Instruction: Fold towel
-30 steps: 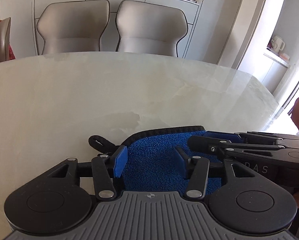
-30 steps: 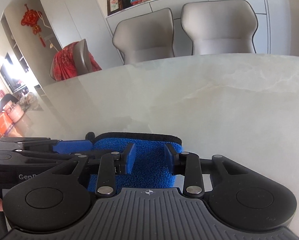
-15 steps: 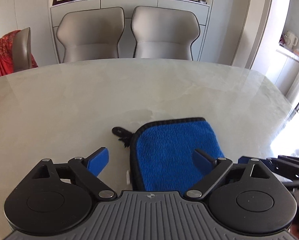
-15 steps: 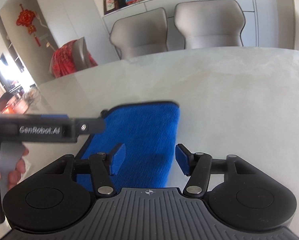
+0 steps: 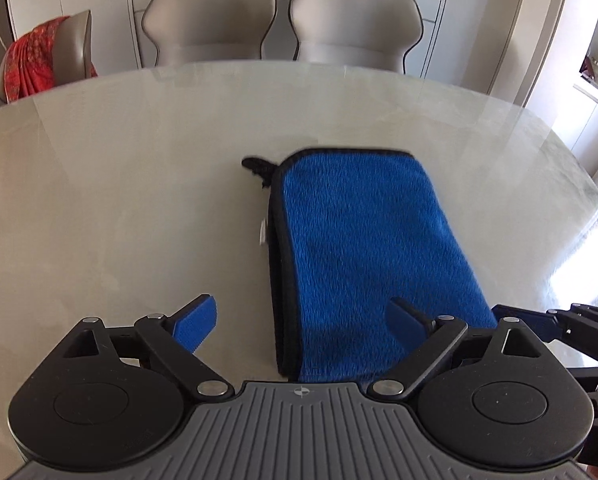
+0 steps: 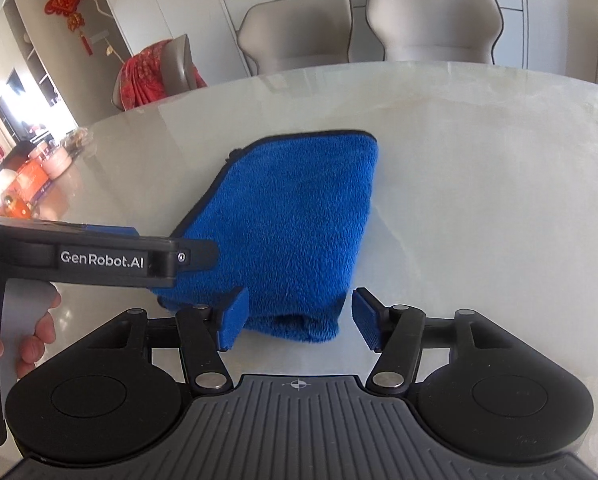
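You have 1 towel (image 5: pixel 363 248) in front of you, and it lies folded and flat on the pale marble table (image 5: pixel 119 184). Its fabric is a bright blue plush with a thin black edging. In the left wrist view you see the stacked layers along its left side, where the black edges lie one over the other. A small black hanging loop (image 5: pixel 259 166) sticks out at the far left corner, and a little white label (image 5: pixel 263 234) shows on the left side. In the right wrist view the right side looks like a soft, rounded fold.
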`<control>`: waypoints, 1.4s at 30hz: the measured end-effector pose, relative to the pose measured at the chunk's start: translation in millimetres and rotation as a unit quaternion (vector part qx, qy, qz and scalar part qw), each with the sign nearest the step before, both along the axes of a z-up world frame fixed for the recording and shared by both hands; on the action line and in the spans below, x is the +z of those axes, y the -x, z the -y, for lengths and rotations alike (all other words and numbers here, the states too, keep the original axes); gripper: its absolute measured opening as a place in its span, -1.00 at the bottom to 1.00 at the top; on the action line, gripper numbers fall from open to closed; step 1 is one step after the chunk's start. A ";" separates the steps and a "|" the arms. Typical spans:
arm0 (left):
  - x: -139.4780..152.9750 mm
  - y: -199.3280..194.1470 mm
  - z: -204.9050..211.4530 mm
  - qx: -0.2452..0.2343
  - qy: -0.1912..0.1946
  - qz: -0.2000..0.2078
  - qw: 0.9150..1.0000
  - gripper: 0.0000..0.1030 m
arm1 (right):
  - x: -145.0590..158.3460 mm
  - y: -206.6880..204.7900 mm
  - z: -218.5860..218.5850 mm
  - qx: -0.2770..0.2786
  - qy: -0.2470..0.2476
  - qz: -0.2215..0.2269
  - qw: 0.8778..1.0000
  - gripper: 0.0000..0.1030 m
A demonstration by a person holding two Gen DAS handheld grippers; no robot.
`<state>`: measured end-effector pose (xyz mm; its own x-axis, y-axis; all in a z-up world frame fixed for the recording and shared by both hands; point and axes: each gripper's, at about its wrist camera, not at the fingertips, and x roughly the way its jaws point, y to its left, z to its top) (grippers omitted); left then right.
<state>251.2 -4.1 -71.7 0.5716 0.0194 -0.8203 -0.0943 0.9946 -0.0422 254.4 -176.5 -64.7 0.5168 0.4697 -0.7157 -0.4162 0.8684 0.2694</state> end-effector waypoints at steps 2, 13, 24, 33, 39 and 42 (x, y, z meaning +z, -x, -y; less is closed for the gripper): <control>-6.7 1.9 -0.9 0.003 0.002 -0.009 1.000 0.83 | -3.6 2.0 -2.7 0.009 0.009 0.005 1.000 0.18; -0.2 17.2 -15.0 0.023 0.021 0.006 0.999 0.89 | 14.3 11.1 -2.6 0.013 0.030 0.042 0.999 0.22; 19.2 66.6 -13.0 0.014 0.020 0.022 0.999 1.00 | 31.4 44.5 7.7 -0.013 0.029 0.015 0.999 0.99; 30.1 98.1 -13.0 0.026 0.026 0.021 0.999 1.00 | 38.9 66.9 9.1 -0.028 0.053 -0.012 0.998 0.99; 40.2 112.0 -8.6 0.013 0.019 0.028 0.999 1.00 | 47.6 83.4 10.2 -0.043 0.066 -0.003 0.997 0.99; 44.9 118.4 -4.4 0.010 0.009 0.030 0.999 1.00 | 53.1 91.4 9.4 -0.051 0.080 0.008 0.995 0.99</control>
<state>132.9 0.3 -26.8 0.6188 0.0170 -0.7854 -0.1110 0.9916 -0.0660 163.0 -186.0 -11.6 0.5687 0.2938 -0.7683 -0.3260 0.9380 0.1175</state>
